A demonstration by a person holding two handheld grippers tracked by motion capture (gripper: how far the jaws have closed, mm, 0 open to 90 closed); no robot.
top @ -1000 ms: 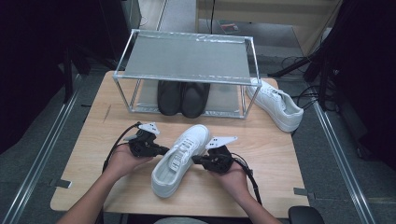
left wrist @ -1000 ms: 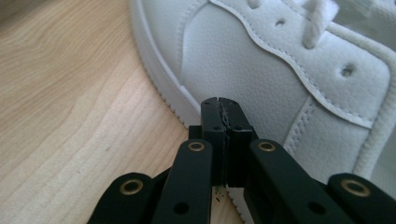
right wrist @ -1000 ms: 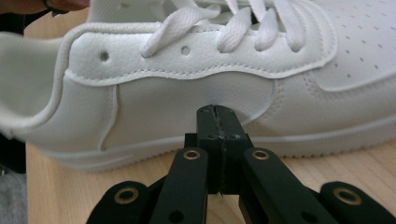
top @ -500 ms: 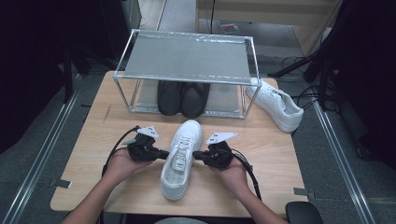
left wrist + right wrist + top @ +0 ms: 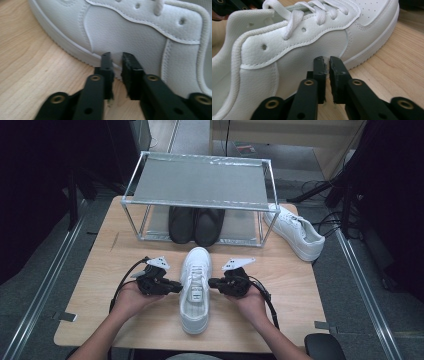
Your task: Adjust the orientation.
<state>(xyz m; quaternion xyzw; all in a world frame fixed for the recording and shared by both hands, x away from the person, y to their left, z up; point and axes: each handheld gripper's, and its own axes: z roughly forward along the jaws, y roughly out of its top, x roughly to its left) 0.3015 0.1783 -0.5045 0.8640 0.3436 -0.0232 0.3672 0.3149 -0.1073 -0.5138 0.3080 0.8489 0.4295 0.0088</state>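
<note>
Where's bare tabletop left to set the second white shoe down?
Bare wood lies on the table left of the rack, by the near left corner, and on the right between the right claw and the far white shoe. It is crowded in the middle: near white shoe, left claw, black shoes.

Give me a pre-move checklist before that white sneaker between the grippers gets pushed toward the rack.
1. White leather lace-up sneaker upright on its sole, toe toward rack: ok.
2. Left gripper tips at sneaker's side, jaws just opening, nothing between them: ok.
3. Right gripper tips at the opposite side, narrow gap: ok.
4. Free bay in metal-frame shelf rack right of the black shoes: ok.
5. Second white sneaker outside the rack, clear of path: ok.
6. Tips actually touching: cannot tell.
</note>
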